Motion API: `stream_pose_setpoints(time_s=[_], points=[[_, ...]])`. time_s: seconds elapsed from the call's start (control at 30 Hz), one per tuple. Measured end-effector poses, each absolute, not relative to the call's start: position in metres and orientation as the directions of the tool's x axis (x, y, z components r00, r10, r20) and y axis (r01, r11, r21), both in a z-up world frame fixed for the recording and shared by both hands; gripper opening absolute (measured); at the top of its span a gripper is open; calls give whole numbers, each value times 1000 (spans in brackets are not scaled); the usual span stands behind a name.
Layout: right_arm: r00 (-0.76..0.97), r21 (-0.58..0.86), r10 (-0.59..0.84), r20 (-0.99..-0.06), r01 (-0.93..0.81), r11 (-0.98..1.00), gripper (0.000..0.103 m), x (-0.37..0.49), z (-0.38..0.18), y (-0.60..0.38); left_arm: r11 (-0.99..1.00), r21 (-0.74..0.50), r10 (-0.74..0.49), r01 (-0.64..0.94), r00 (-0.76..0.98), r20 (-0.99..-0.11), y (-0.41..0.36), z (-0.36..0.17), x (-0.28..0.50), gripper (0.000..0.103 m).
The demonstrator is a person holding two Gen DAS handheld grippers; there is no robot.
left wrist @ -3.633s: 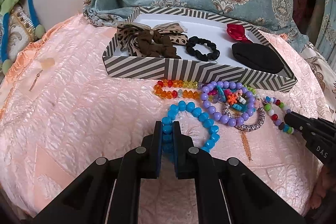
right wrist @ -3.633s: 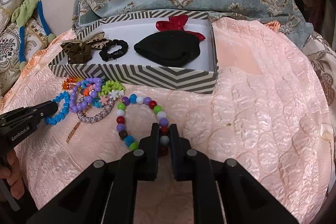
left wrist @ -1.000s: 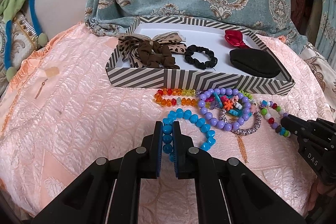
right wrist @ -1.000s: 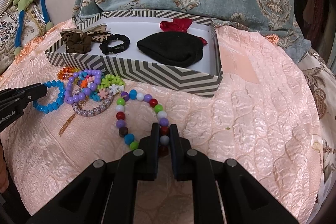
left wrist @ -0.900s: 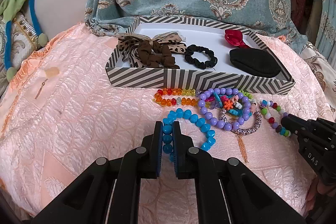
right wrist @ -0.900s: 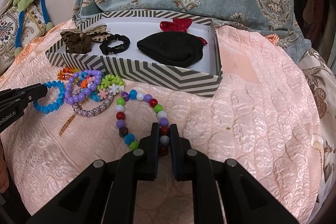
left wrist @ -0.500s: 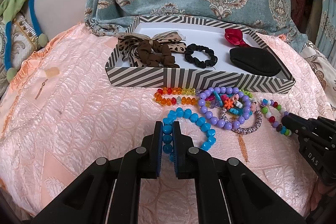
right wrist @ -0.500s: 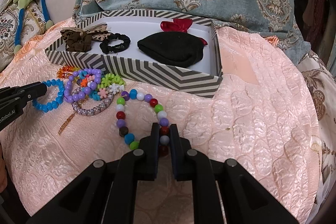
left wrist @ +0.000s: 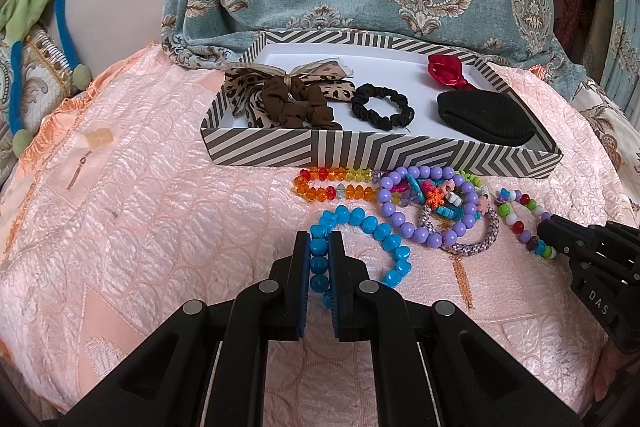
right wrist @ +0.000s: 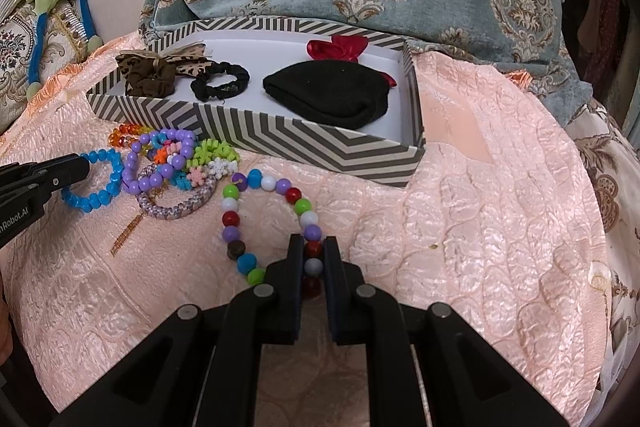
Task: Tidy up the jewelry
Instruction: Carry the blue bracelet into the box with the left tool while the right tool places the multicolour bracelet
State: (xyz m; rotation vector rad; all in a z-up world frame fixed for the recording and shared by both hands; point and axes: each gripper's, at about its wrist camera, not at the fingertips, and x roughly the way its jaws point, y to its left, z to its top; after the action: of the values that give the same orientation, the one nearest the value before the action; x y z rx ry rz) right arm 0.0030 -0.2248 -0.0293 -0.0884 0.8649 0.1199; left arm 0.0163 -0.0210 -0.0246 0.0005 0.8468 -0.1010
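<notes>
While clamped in the left gripper point(left wrist: 319, 247), blue bracelet point(left wrist: 362, 220) ready for lifting to striped box point(left wrist: 384, 147) at twelve o'clock; right gripper point(right wrist: 312, 251) pinching multicolour bracelet point(right wrist: 236, 215) likewise

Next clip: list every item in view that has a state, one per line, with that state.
Left claw: shut on the blue bead bracelet.
Right claw: shut on the multicolour bead bracelet.
Striped box: open, no lid on it.
Black scrunchie: lying flat inside the box.
Purple bead bracelet: loose on the cloth, overlapping other bracelets.
Orange bead bracelet: loose on the cloth beside the box.
</notes>
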Motion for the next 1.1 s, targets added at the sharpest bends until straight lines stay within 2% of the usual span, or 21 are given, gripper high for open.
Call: stream_pose_setpoints(time_s=[0.37, 0.63, 0.9, 1.1], points=[[677, 14, 130, -724, -174, 985, 9, -9, 9, -214, 994, -48, -104, 99, 697, -710, -22, -4, 8, 0], [714, 48, 141, -685, -149, 988, 9, -7, 40, -224, 990, -76, -136, 115, 729, -671, -17, 42, 13, 0], [777, 31, 150, -612, -166, 986, 9, 31, 90, -222, 989, -36, -137, 146, 776, -615, -29, 87, 61, 0], [780, -5, 149, -608, -192, 981, 9, 86, 99, -207, 986, -40, -149, 160, 756, -638, -43, 88, 122, 0]])
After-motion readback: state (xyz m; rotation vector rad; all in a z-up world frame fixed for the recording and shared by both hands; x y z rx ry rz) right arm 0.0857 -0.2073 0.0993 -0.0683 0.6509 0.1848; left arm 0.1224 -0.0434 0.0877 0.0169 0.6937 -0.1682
